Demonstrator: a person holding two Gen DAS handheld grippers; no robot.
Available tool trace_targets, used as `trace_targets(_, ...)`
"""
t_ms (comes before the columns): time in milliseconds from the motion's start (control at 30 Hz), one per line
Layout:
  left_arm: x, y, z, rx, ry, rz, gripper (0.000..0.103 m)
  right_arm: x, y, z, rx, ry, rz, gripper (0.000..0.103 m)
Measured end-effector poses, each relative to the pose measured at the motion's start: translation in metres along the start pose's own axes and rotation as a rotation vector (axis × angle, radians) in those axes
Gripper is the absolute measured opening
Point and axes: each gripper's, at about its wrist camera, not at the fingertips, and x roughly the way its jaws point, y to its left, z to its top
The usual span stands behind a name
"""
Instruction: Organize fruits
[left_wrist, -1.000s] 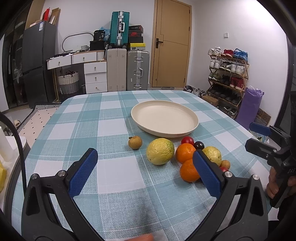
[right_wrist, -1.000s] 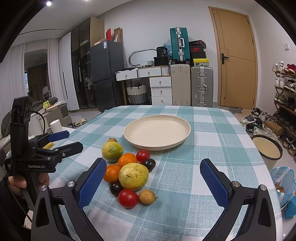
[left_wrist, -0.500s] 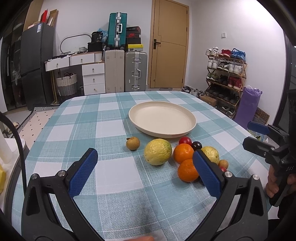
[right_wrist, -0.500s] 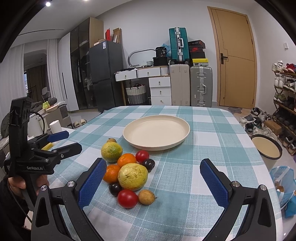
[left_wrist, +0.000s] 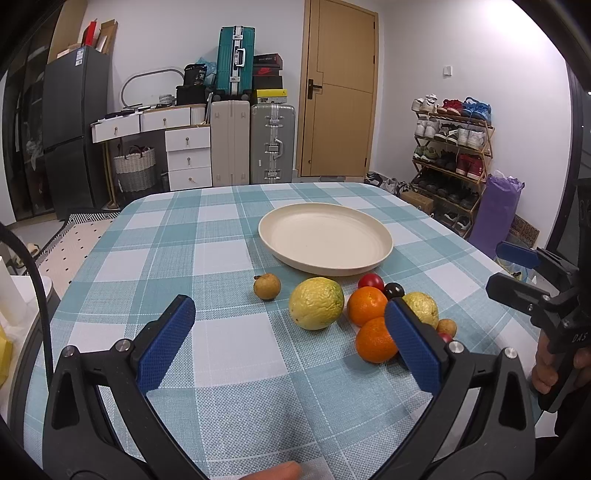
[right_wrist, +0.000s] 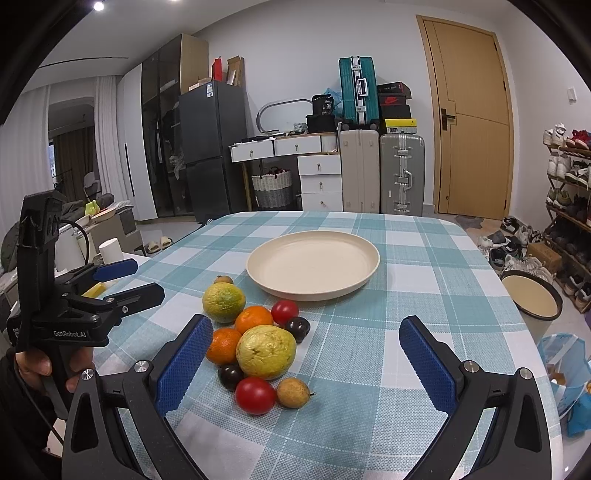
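A cluster of fruit lies on the checked tablecloth in front of an empty cream plate (left_wrist: 325, 240), which also shows in the right wrist view (right_wrist: 314, 264). It holds a big yellow citrus (left_wrist: 316, 303), two oranges (left_wrist: 375, 340), a second yellow citrus (right_wrist: 266, 351), red tomatoes (right_wrist: 255, 395), dark plums (right_wrist: 297, 328) and small brown fruits (left_wrist: 266, 286). My left gripper (left_wrist: 291, 339) is open and empty, hovering short of the fruit. My right gripper (right_wrist: 304, 363) is open and empty above the near fruits. Each gripper shows in the other's view, left (right_wrist: 114, 280) and right (left_wrist: 517, 273).
The table (left_wrist: 177, 266) has a rounded far edge. Suitcases (left_wrist: 271, 142), white drawers (left_wrist: 186, 155) and a fridge stand behind it. A shoe rack (left_wrist: 450, 155) is at the right. A bowl (right_wrist: 532, 295) sits on the floor beside the table's right edge.
The left gripper has turned slightly, so the fruit and plate sit a little further left and lower in its view. The right gripper has hardly moved. Both stay open.
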Motion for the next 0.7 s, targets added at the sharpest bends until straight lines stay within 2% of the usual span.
trace_targets(533,0.001,-0.012,-0.001,0.057,0.004,-0.032,0.102,0.002,0.001,0.001,0.007,0.018,0.012,0.103)
trace_targets(700,0.003,-0.013,-0.001,0.065,0.013,-0.046,0.102,0.010,0.001,0.000,0.011,0.066,0.026,0.103)
